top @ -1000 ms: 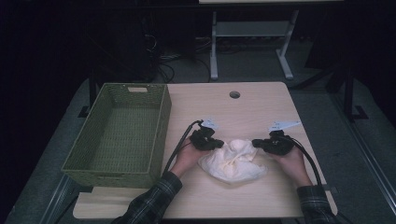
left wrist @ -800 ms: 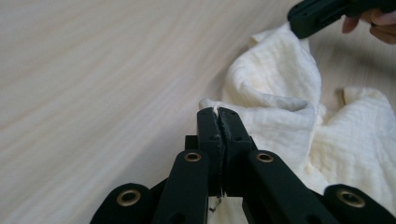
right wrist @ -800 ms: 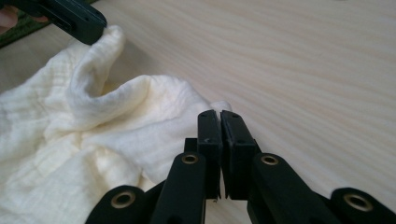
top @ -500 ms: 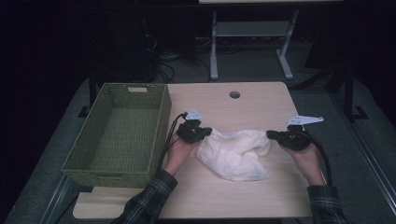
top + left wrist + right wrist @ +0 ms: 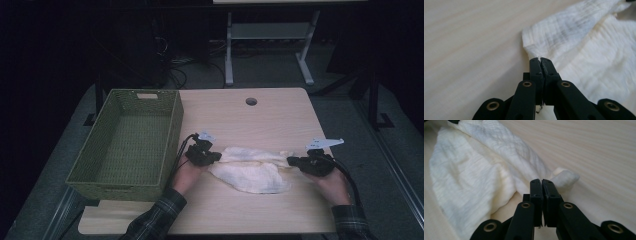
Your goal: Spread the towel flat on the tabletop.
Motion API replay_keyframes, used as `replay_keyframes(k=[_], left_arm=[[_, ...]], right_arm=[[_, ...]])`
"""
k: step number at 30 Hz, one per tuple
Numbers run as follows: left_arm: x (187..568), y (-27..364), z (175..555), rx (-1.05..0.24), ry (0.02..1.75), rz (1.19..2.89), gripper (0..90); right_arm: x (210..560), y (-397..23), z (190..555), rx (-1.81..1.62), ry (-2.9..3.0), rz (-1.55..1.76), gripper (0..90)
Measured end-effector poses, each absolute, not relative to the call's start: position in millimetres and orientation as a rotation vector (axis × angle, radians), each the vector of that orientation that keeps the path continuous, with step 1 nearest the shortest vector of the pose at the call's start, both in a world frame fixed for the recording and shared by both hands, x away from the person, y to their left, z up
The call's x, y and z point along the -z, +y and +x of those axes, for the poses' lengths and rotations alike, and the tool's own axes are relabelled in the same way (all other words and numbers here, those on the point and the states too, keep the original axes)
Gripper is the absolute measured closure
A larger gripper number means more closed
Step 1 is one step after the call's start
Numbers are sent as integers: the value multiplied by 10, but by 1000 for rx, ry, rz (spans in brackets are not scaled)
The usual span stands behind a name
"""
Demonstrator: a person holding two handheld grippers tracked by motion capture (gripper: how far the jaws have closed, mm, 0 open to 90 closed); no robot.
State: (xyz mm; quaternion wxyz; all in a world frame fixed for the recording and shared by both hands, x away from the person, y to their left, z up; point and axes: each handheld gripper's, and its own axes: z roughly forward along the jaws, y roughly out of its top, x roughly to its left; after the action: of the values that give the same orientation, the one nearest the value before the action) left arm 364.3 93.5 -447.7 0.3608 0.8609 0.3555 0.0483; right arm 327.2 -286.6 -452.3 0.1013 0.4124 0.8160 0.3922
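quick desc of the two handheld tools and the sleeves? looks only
Both the left tool and the right tool are black, each with a grey three-cornered plate on top and a black trailing cable. Close up, the jaws are black linkages with brass-coloured rivets. The sleeves are dark plaid.

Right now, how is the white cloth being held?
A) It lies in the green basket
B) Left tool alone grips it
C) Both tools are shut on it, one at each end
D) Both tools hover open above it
C: the left tool and the right tool each pinch an end of the white cloth, which is stretched between them on the table; both gripper views show jaws closed on fabric.
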Motion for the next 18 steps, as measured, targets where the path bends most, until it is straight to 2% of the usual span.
replay_keyframes(k=[3,6,10,13,18], left_arm=[[4510,930,3575,-97,890,2266,873],[4443,917,3571,-111,877,2237,833],[4311,827,3662,-167,832,2200,660],[4274,713,3785,-181,803,2205,583],[4342,532,4059,-168,800,2216,561]], right_arm=[[4557,-2845,3204,-1122,2445,1203,868],[4587,-2830,3151,-1095,2478,1184,869],[4611,-2818,3122,-1080,2494,1180,865],[4613,-2821,3129,-1087,2493,1179,857],[4586,-2845,3127,-1118,2463,1205,733]])
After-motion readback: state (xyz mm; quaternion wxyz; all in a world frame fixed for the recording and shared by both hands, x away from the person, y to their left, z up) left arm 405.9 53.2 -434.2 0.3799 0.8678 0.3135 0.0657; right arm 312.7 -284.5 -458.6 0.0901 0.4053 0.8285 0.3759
